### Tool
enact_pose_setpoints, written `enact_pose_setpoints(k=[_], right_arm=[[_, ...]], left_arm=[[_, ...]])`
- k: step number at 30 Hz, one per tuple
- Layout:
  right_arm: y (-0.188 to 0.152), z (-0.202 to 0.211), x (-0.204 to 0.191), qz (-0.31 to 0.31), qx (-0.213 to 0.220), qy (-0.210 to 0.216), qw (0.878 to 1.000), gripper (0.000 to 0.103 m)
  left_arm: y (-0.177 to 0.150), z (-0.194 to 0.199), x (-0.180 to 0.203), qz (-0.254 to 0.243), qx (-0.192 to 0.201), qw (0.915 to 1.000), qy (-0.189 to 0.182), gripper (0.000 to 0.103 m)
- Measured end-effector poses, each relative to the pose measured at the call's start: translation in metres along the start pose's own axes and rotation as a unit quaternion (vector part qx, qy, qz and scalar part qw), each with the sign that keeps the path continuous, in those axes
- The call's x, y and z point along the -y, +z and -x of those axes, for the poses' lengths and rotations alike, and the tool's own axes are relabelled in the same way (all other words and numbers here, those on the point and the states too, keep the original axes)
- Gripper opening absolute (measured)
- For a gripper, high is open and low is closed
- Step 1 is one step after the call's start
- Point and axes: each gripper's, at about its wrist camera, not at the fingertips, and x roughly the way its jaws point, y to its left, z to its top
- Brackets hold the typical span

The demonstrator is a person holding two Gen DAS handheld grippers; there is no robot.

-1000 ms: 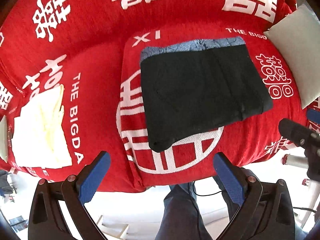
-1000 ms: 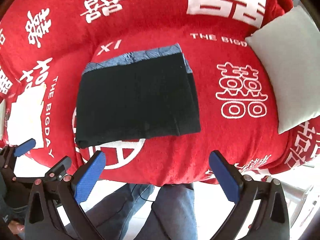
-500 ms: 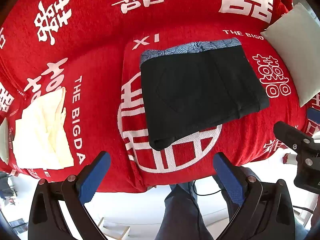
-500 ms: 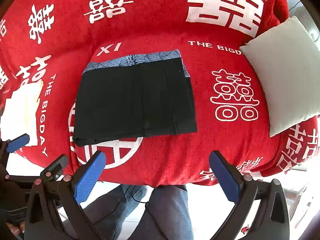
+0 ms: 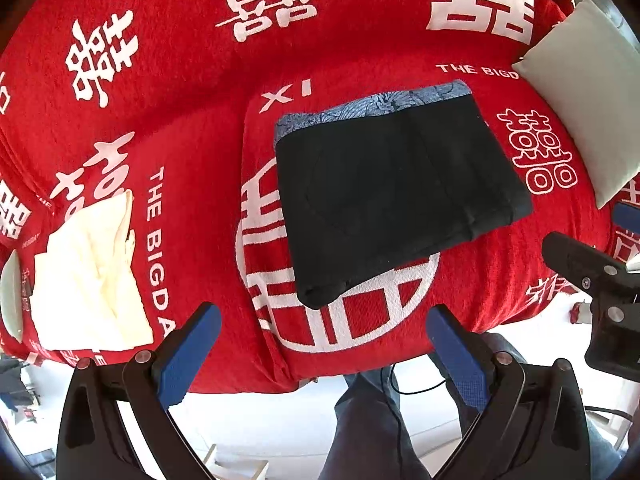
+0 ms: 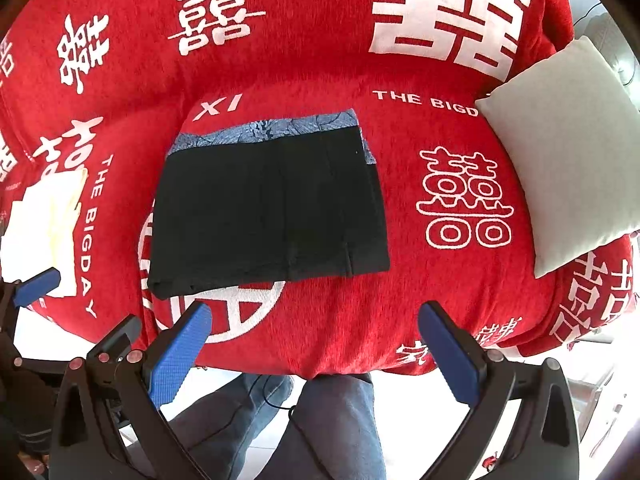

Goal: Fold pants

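Black pants [image 5: 396,196] [image 6: 272,212] lie folded into a flat rectangle on the red sofa seat, a blue-grey patterned band showing along the far edge. My left gripper [image 5: 322,322] hangs open near the seat's front edge, below the pants and apart from them. Open too is my right gripper [image 6: 314,322], held over the front edge just right of the pants' near side, nothing between its blue pads. The other gripper shows at each view's side.
A red sofa cover [image 5: 192,120] with white characters spans both views. Folded cream cloth [image 5: 88,276] [image 6: 44,220] lies at left. A pale cushion [image 6: 564,152] [image 5: 584,92] rests at right. The person's jeans-clad legs [image 6: 336,428] and white floor are below the seat.
Both grippers have drawn back and up from the sofa, so the pants look smaller and farther. The pants have not moved. Both stay open.
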Motion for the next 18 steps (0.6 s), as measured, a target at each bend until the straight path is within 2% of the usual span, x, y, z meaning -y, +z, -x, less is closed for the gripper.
enact_pose_setpoints(k=[18], right_arm=[[0.0035,0.0005,-0.0018,0.004,-0.001,-0.001,1.0,0.103]], left_arm=[[0.0027,0.0027,0.0,-0.001,0.006,1.0,0.004,0.103]])
